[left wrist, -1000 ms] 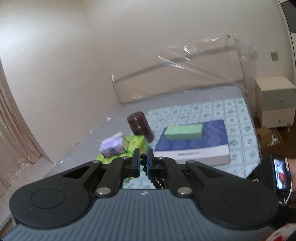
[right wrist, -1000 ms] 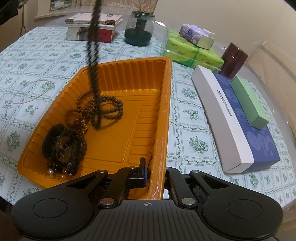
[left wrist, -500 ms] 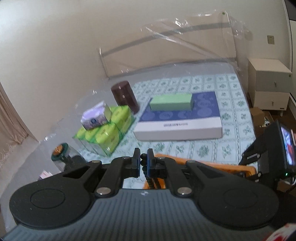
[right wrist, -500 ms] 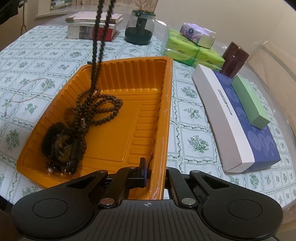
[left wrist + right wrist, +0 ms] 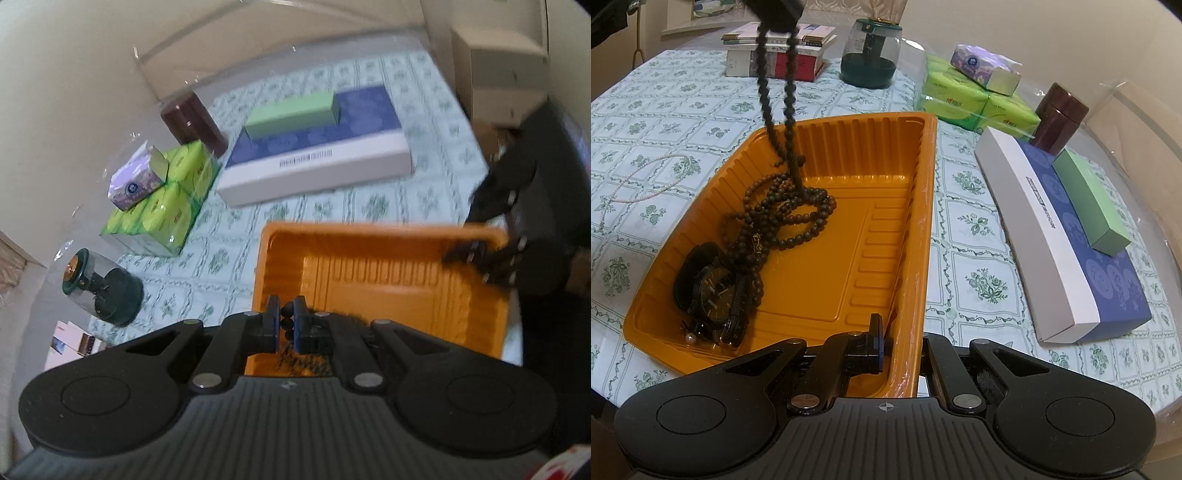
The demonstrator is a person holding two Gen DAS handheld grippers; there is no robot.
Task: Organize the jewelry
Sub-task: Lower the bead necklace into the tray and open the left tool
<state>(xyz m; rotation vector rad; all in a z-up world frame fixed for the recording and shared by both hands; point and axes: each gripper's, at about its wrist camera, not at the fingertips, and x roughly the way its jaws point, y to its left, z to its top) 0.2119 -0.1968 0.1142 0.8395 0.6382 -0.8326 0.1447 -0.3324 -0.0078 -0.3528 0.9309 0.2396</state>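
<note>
An orange tray [image 5: 886,192] sits on the patterned tablecloth. In it lie coiled dark bead strands and a black wristwatch [image 5: 713,290]. My left gripper [image 5: 286,325] is shut on a dark bead necklace [image 5: 783,122], which hangs from it down into the tray; the gripper shows at the top of the right wrist view [image 5: 775,14]. My right gripper [image 5: 901,339] is shut on the tray's near rim, one finger inside and one outside; it shows in the left wrist view [image 5: 476,254]. A thin pale pearl necklace [image 5: 646,181] lies on the cloth left of the tray.
A blue-and-white flat box [image 5: 1063,240] with a green box [image 5: 1089,203] on top lies right of the tray. A brown jar [image 5: 1060,118], green tissue packs [image 5: 971,99], a dark green glass jar [image 5: 870,53] and stacked books [image 5: 775,55] stand behind.
My left gripper has tilted down and lowered over the tray, so more of the bead necklace has piled onto the tray floor. My right gripper has held still on the rim.
</note>
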